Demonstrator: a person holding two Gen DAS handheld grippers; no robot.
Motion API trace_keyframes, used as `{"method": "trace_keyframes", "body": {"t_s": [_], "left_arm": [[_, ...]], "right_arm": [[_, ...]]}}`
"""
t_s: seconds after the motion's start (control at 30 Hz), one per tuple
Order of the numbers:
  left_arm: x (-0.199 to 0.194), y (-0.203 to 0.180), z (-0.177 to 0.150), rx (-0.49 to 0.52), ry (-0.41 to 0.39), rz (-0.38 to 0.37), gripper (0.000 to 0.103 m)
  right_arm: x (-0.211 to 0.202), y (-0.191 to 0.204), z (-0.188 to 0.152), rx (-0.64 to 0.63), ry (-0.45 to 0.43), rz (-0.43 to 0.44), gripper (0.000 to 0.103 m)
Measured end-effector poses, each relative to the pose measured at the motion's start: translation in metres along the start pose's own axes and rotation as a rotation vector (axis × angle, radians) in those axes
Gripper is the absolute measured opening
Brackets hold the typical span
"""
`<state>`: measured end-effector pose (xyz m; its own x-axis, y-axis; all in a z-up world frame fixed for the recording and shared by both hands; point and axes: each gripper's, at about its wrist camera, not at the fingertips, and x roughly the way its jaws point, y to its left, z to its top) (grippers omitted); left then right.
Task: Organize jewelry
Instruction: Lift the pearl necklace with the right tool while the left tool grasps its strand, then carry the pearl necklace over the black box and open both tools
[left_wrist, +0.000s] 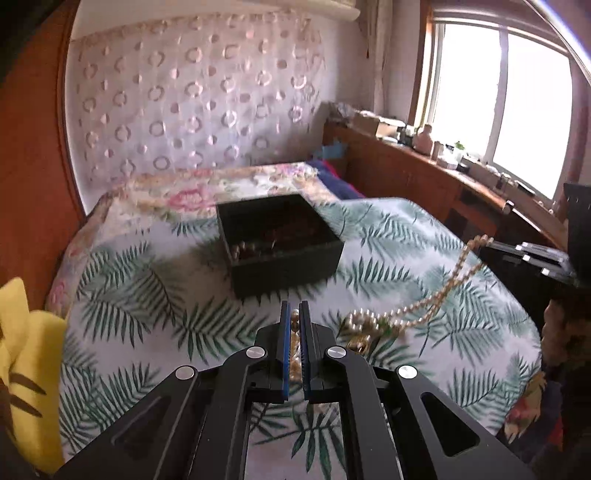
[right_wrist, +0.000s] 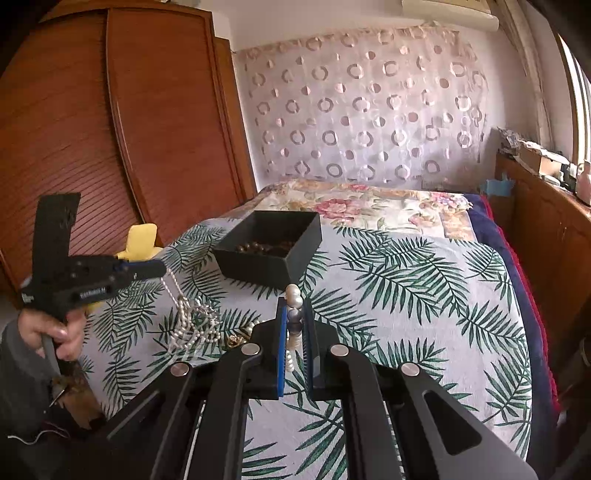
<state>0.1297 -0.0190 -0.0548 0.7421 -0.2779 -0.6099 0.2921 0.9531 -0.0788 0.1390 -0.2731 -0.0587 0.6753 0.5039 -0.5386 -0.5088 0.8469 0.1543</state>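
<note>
Both hand-held grippers are clamping strands of pearls above a bed dressed in a palm-leaf print cover (right_wrist: 424, 295). Nearest in the left wrist view, the left gripper (left_wrist: 294, 314) is pinching a pearl strand (left_wrist: 294, 350) between its blue-lined fingers (left_wrist: 283, 350), jaws nearly together with the beads showing in the slit. In the right wrist view, the right gripper (right_wrist: 294, 314) is likewise squeezing a pearl necklace (right_wrist: 294, 299), two larger pearls poking out just past its tips.

Just beyond, a tangled heap of pearls (right_wrist: 194, 325) and a gold piece (left_wrist: 358, 345) are lying on the cover between the two tools. From that heap one beaded strand (left_wrist: 443, 291) is rising, pulled clear of the bedding, up to the right gripper's fingertips at the right edge of the left wrist view. In the right wrist view, a thin white strand is running from the heap up to the left gripper, held at the left by a person's hand (right_wrist: 62, 336).

Farther off, an open black box (left_wrist: 280, 243) is sitting on the cover, already holding dark beads and some pearls. A yellow soft object (right_wrist: 140, 240) is lying at the bed's left edge. A floral quilt (right_wrist: 351, 206) is covering the far end, backed by a circle-patterned curtain (right_wrist: 369, 110), a wooden wardrobe (right_wrist: 110, 129) at far left and a window (left_wrist: 498, 103) at far right.
</note>
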Motion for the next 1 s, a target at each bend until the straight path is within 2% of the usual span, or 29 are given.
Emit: {"method": "trace_keyframes", "body": {"t_s": [0.27,0.43,0.77,0.9,1.0], "left_arm": [[-0.014,-0.017,0.026,0.030,-0.042,-0.054,0.003],[0.003,-0.017,0.012,0.047,0.036,-0.062,0.003],[0.016,0.019,-0.028,0.001,0.140,0.027,0.004],[0.020,0.035,-0.038,-0.032,0.145,0.066,0.004],[0.012,0.042,-0.034,-0.049,0.116,0.083,0.004]], "right_arm": [[-0.002,0.005,0.003,-0.002,-0.010,0.006,0.008],[0.000,0.009,0.001,-0.006,0.003,0.007,0.008],[0.009,0.018,-0.001,-0.020,0.021,0.020,0.008],[0.013,0.019,-0.001,-0.021,0.029,0.020,0.008],[0.014,0.022,-0.001,-0.023,0.031,0.020,0.008]]}}
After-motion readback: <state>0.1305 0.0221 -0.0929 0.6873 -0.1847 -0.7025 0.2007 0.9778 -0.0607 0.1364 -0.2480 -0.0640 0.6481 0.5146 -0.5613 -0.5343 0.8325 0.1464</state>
